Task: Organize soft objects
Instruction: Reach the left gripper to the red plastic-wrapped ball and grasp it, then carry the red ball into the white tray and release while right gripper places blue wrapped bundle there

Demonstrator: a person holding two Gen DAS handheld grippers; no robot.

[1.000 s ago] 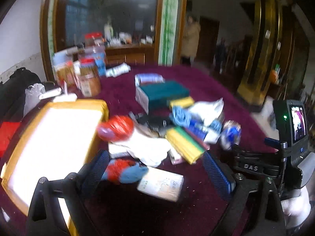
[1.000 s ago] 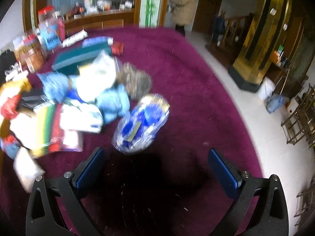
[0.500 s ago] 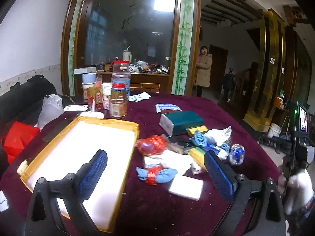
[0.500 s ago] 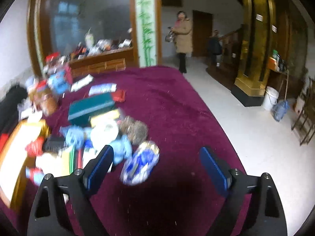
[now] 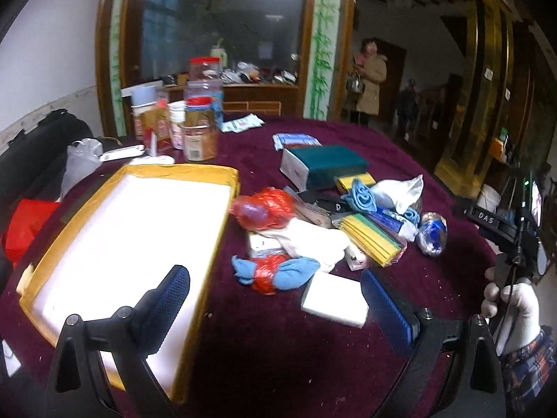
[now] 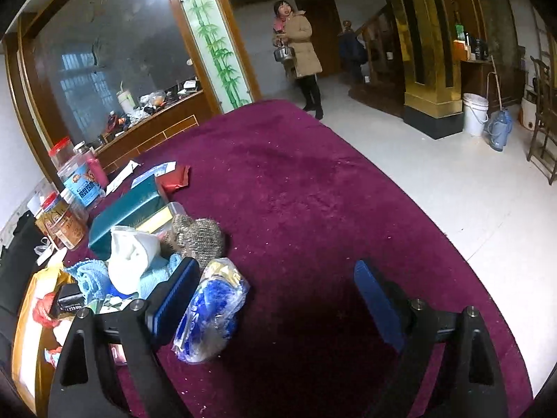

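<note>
The left gripper (image 5: 275, 308) is hovering wide open and empty, a red-and-blue cloth bundle (image 5: 273, 273) and white packet (image 5: 334, 299) lying just ahead, the yellow-rimmed tray (image 5: 222, 223) beside them. The right gripper (image 6: 278, 296) is gaping empty, a blue-and-white bagged bundle (image 6: 212, 310) touching its left finger (image 6: 174, 296).

Dim room — tray (image 5: 132, 230) glares white, edges warp.

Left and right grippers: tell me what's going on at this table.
A person holds both. The left gripper is open above the blue and red cloth bundle, beside the yellow-rimmed tray. The right gripper is open too, its left finger beside the blue and white plastic packet. Neither holds anything; the soft items lie heaped on the maroon tablecloth.
</note>
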